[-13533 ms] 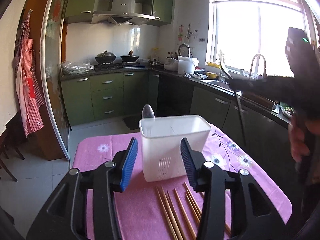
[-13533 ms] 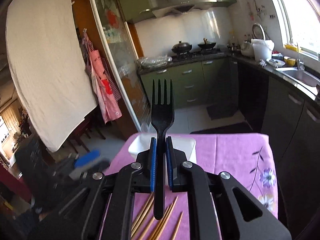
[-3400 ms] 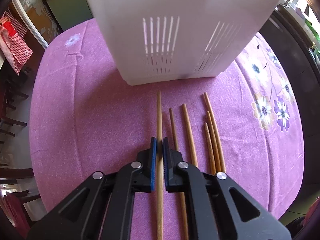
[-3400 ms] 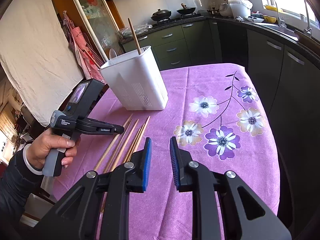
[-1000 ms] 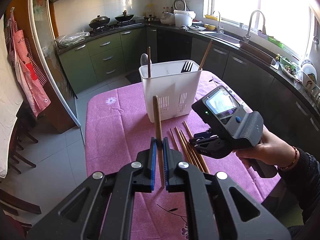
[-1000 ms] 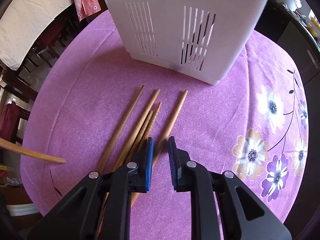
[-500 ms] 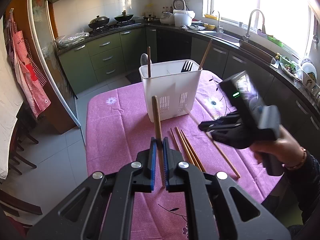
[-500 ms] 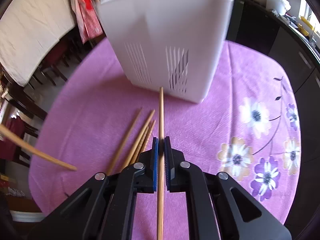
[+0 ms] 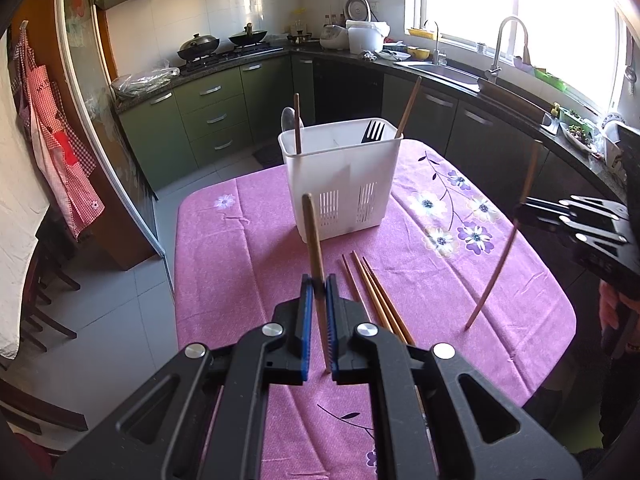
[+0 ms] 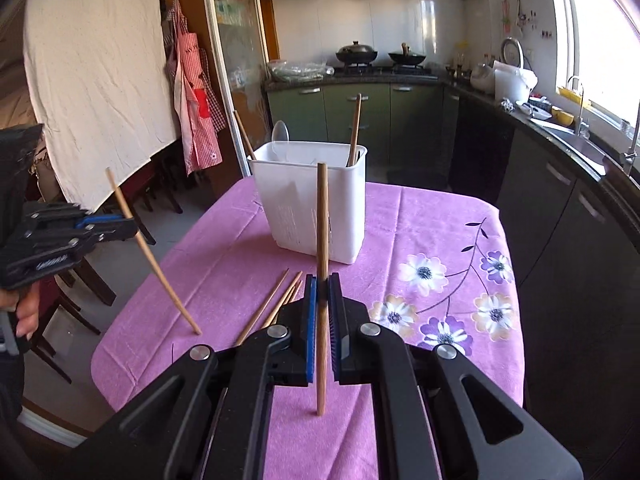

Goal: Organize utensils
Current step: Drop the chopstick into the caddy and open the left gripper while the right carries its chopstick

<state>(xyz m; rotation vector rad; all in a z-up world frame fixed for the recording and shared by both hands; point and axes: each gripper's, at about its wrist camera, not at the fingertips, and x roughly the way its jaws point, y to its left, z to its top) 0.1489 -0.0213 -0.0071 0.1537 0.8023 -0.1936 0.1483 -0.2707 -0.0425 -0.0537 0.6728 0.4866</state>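
While loose chopsticks [image 9: 376,292] lie before caddy [image 9: 340,184], tablecloth [image 9: 248,248] beneath.

The lower ends of the loose chopsticks [image 9: 376,292] on the table [image 9: 224,264] in front of the white caddy [image 9: 340,184] are hidden behind the left gripper [image 9: 316,320]. Inside the caddy, the fork [image 9: 373,132] shows only its tines, the spoon [image 9: 288,120] only its bowl. The right hand [image 9: 612,312] is cut off by the frame edge.
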